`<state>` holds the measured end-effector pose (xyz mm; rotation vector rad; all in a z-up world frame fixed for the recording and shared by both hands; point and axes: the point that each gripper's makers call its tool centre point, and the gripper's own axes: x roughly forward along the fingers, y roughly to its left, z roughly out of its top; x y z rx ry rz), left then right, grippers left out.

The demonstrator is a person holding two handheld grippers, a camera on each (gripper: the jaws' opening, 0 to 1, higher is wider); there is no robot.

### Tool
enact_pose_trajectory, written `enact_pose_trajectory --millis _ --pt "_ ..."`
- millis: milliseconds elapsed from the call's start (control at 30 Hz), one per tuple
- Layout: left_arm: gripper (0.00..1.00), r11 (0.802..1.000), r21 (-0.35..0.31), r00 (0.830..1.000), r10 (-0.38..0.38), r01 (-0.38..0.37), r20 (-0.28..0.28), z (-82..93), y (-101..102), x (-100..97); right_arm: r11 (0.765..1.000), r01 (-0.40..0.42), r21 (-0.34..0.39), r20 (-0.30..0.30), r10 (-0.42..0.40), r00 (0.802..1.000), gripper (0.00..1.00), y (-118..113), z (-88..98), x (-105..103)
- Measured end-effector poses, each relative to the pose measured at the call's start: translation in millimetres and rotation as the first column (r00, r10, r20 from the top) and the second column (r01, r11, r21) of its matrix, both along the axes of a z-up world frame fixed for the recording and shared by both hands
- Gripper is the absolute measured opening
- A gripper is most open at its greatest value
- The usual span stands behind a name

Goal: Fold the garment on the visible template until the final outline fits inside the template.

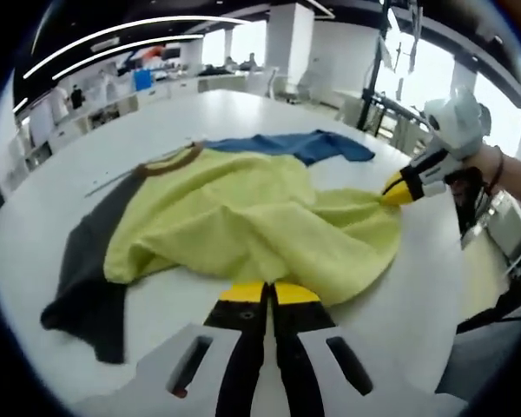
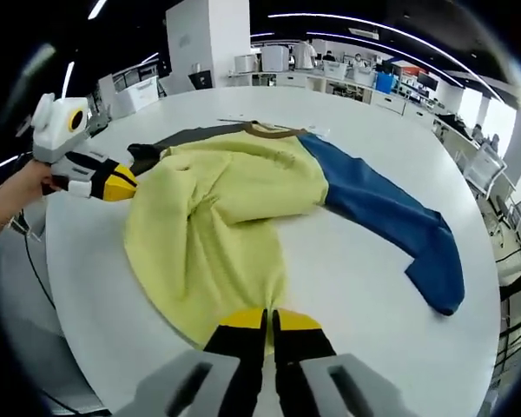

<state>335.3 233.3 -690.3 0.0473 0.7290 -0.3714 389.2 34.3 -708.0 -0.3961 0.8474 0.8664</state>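
A yellow garment [image 1: 243, 217] with a brown collar [image 1: 169, 161], a dark grey sleeve [image 1: 87, 278] and a blue sleeve [image 1: 304, 146] lies rumpled on a round white table [image 1: 243, 109]. My left gripper [image 1: 265, 291] is shut on the yellow hem at the near edge. In the right gripper view it comes in from the left, as the left gripper [image 2: 122, 182], at the garment's side. My right gripper [image 2: 267, 320] is shut on the hem of the yellow garment [image 2: 217, 217]. It also appears at the cloth's right corner as the right gripper [image 1: 398, 189]. The blue sleeve [image 2: 391, 217] stretches out flat.
A thin pale line [image 1: 113, 180] runs on the table beside the collar. A person's hand [image 1: 495, 169] holds the right gripper. Desks and chairs [image 1: 269, 82] stand beyond the table. The table's edge [image 2: 78, 295] curves close to both grippers.
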Motion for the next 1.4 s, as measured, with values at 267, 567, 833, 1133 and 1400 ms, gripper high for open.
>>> enact_pose_trajectory --millis 267,567,833,1133,1400 --pt "0.00 0.999 0.001 0.999 0.035 -0.035 -0.024 4.8 5.9 -21.1 1.000 0.017 -0.001 0.015 -0.017 1.000 0.00 -8.1 8.8 -11.8" --pt "0.00 0.997 -0.009 0.996 0.079 -0.080 -0.050 6.5 14.4 -44.2 0.998 0.060 0.023 0.030 -0.061 0.998 0.00 -15.1 17.5 -20.6" --pt "0.00 0.996 0.000 0.992 0.090 -0.091 -0.085 3.3 22.3 -70.5 0.994 0.106 0.035 0.006 -0.107 0.994 0.00 -22.9 16.5 -29.6" --pt "0.00 0.995 0.026 0.989 0.100 -0.098 -0.111 3.4 30.3 -89.5 0.991 0.129 0.036 -0.013 -0.128 0.992 0.00 -26.5 14.0 -42.0" --pt "0.00 0.992 0.055 0.985 0.118 -0.112 -0.129 3.1 41.9 -107.9 0.984 0.171 0.052 -0.043 -0.169 0.985 0.00 -29.0 12.0 -50.6"
